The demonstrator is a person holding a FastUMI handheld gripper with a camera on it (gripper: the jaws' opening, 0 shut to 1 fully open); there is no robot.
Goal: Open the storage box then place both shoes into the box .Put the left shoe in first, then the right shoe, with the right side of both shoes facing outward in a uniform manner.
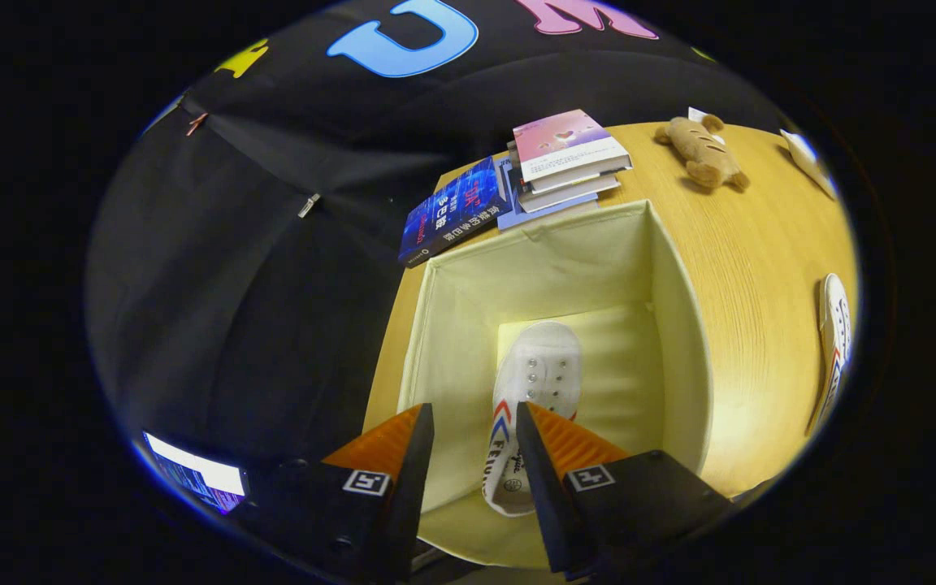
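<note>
The gripper is hanging above the near rim of the open storage box and pointing steeply down into it, so that the camera is looking almost straight at the box's pale inner lining. Its two fingers are standing apart, with a clear gap between them, and neither one is pressing on anything. In that gap, and running on just beyond the fingertips, a white shoe is lying on its side on the floor of the box, its heel at the near end between the fingers and its toe pointing toward the far wall. Red and blue chevron stripes and a row of small metal eyelets are showing on the side that is facing up. The shoe is resting close to the middle of the box floor, apart from the left and right walls. The box is sitting on a wooden table. Out on the table to the right of the box, well apart from it, the second shoe is lying with the same red and blue stripes showing. At the far side of the table, just beyond the box's far wall, a stack of books is sitting, with a dark blue book lying to its left and overhanging the table's edge. Farther right, a brown plush bear is lying on the table.
</note>
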